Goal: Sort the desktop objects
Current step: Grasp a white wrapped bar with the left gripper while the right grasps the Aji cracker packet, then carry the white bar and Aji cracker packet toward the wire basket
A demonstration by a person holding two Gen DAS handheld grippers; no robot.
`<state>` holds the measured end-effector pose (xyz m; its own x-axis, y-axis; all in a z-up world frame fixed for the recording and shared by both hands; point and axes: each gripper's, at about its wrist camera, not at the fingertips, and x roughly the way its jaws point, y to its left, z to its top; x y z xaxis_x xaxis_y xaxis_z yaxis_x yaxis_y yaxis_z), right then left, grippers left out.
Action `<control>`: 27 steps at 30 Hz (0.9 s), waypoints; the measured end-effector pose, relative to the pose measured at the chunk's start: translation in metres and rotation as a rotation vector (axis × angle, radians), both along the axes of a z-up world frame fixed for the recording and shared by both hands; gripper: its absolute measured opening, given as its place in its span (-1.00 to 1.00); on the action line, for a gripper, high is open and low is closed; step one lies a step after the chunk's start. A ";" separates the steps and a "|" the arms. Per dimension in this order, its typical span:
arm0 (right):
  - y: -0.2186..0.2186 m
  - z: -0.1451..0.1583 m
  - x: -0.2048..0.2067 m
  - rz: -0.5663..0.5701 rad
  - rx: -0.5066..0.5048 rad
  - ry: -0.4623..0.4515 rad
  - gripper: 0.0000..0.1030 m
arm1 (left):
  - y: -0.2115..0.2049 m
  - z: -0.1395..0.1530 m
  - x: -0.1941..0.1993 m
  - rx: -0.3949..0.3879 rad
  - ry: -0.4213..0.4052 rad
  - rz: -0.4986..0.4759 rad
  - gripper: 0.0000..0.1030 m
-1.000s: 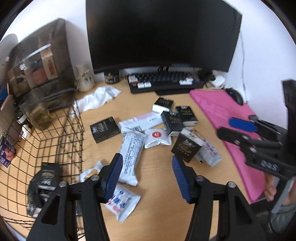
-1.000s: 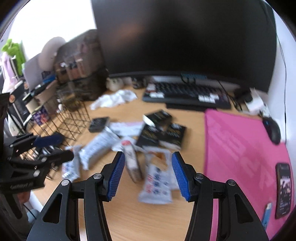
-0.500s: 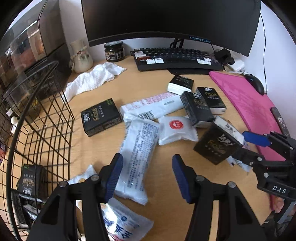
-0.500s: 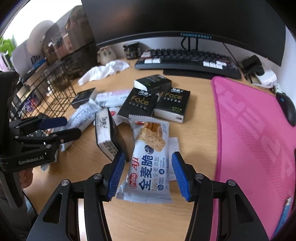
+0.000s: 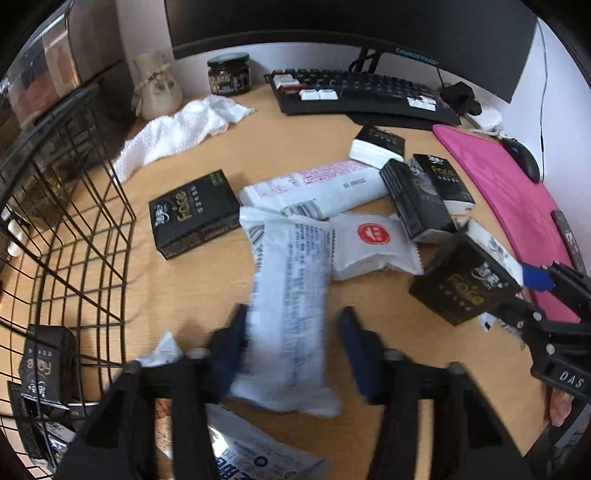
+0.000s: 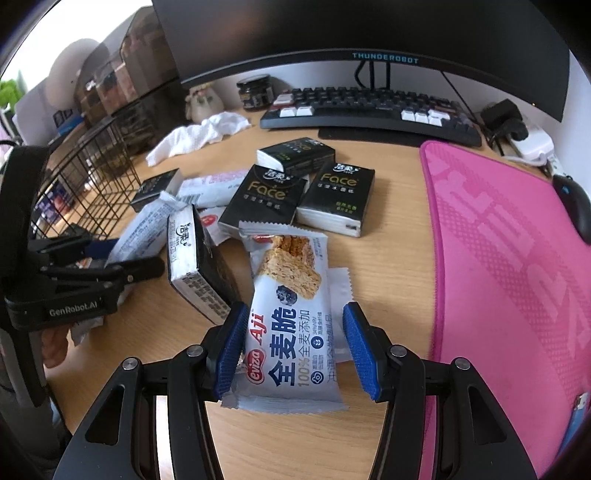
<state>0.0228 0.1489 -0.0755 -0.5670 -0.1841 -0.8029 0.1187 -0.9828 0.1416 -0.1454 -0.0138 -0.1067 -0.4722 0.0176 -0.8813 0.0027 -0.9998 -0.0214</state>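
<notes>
Wire basket (image 5: 85, 236) holds only few tissue packs (image 5: 44, 365) — most clutter left on desk (image 5: 295, 122). Left gripper (image 5: 291, 343) closing round white snack bar (image 5: 288, 306); right gripper (image 6: 293, 349) jaws apart, straddling cereal bar (image 6: 291, 332) — not yet gripped.

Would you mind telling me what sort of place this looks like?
Most likely a home or office computer desk: a large monitor, a keyboard and a mouse beside a pink desk mat.

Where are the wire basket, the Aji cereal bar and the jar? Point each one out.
wire basket (image 5: 92, 236), left wrist view, on its front wall.
Aji cereal bar (image 6: 291, 325), right wrist view, middle of the wrapper.
jar (image 6: 255, 92), right wrist view, on its label.
</notes>
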 end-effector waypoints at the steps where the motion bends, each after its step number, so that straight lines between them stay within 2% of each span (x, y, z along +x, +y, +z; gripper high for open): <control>1: 0.000 0.001 0.000 -0.002 -0.001 0.002 0.02 | 0.002 0.000 0.001 0.010 -0.006 -0.008 -0.24; 13: -0.001 -0.002 -0.001 -0.002 0.006 -0.005 0.00 | 0.005 -0.002 0.004 0.017 -0.008 -0.020 -0.24; 14: -0.001 -0.002 -0.001 -0.003 0.003 -0.003 -0.09 | 0.006 -0.002 0.004 0.017 -0.008 -0.021 -0.24; 15: 0.000 -0.001 0.000 -0.006 0.000 -0.001 -0.29 | 0.006 -0.001 0.005 0.018 -0.006 -0.022 -0.24; 27: 0.003 0.026 0.011 -0.032 0.016 0.069 -0.30 | 0.021 0.035 0.025 0.022 0.082 -0.085 -0.24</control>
<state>0.0339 0.1522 -0.0498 -0.6261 -0.1523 -0.7647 0.0959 -0.9883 0.1182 -0.1200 0.0069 -0.0721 -0.5384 0.0799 -0.8389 -0.0850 -0.9956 -0.0402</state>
